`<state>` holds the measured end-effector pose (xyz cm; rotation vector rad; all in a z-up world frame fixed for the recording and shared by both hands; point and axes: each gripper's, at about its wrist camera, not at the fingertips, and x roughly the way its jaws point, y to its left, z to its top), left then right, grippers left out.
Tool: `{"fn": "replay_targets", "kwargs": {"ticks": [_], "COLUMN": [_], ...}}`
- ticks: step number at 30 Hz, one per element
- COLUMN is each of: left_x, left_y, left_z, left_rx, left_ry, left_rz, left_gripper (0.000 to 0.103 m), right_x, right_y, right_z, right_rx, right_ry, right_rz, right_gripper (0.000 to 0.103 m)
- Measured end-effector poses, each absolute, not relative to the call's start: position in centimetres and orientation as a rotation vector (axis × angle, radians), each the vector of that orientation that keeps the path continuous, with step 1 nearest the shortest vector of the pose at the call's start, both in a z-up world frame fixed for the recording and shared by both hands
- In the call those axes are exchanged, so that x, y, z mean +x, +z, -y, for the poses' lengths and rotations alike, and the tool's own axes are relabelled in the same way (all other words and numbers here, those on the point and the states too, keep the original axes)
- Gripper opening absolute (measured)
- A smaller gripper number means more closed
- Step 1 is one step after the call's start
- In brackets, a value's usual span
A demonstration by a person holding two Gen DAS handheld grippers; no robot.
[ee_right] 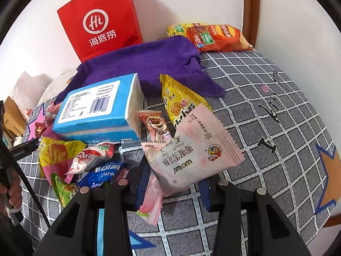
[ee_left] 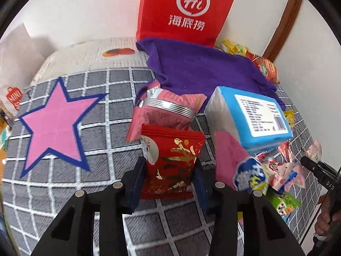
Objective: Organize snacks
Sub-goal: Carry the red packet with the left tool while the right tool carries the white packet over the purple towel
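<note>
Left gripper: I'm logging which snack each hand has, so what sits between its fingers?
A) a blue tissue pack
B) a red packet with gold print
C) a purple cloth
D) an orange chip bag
B: the left gripper has its fingers pressed on both sides of the red packet with gold print.

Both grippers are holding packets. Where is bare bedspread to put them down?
Free: the checked bedspread around the pink star, left of the red packet; and right of the pale pink packet, toward the lettering. Crowded: around the blue tissue pack and loose snack pile.

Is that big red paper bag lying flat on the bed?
No, the red paper bag stands upright against the white wall, behind the purple cloth.
</note>
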<state>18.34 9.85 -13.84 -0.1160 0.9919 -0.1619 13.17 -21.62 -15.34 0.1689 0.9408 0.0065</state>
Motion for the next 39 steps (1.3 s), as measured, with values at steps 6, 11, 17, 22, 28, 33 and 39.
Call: {"fn": "replay_targets", "kwargs": {"ticks": [6, 11, 17, 22, 28, 33, 39], "left_x": [16.3, 15.6, 16.4, 17.8, 20.0, 22.0, 25.0], "left_y": [-10.7, -8.1, -5.7, -3.8, -2.1, -1.5, -1.9], "left_z": [-9.2, -7.4, -5.8, -5.0, -4.4, -4.0, -3.7], "left_rx": [-0.102, -0.079, -0.062, -0.048, -0.018, -0.014, -0.002], "left_ry": [-0.172, -0.186, -0.180, -0.164, -0.141, -0.131, -0.119], "left_rz": [-0.942, -0.896, -0.859, -0.832, -0.801, -0.792, -0.799], "left_gripper": [0.040, 0.040, 0.040, 0.040, 0.040, 0.040, 0.040], "right_x": [12.0, 11.9, 13.3, 15.3, 18.1, 20.6, 23.6], "right_y": [-13.1, -10.4, -7.4, -5.1, -2.9, -1.5, -1.4], "right_z": [21.8, 21.7, 21.8, 21.6, 21.3, 21.2, 20.6], "right_rx": [0.181, 0.156, 0.147, 0.136, 0.118, 0.112, 0.100], "right_ry": [0.018, 0.025, 0.048, 0.078, 0.105, 0.117, 0.140], "right_rz": [-0.908, -0.875, -0.836, -0.803, -0.767, -0.745, -0.742], "right_gripper": [0.041, 0.041, 0.041, 0.041, 0.041, 0.041, 0.041]}}
